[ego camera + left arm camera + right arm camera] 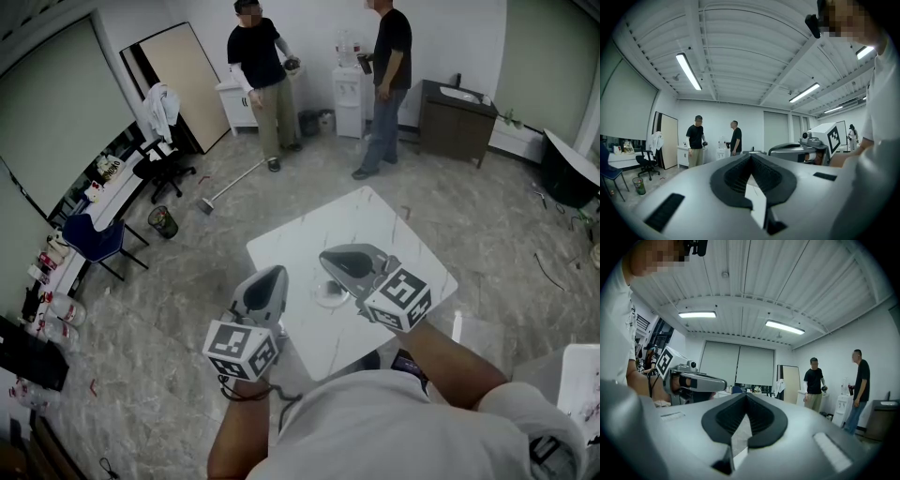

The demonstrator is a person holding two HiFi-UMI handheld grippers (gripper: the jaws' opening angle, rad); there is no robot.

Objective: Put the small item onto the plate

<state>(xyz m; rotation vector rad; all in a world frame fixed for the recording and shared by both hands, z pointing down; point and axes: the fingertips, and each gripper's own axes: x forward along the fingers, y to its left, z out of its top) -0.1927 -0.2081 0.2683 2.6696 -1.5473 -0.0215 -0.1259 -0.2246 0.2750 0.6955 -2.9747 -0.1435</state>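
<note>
Above the white marble counter (375, 225), both grippers are held side by side, pointing away from the person. The left gripper (275, 274) sits over the counter's near left edge. Its dark fingers (731, 176) are pressed together at the tips with nothing between them. The right gripper (330, 256) hangs over the counter's middle, and its fingers (764, 420) are likewise fully closed and empty. A small round pale plate (328, 296) lies on the counter toward its near side, partly under the right gripper. The small item cannot be picked out in any view. Beyond the counter's far side, two people (260, 75) stand by a water dispenser (349, 94), and a broom (230, 185) lies on the floor.
</note>
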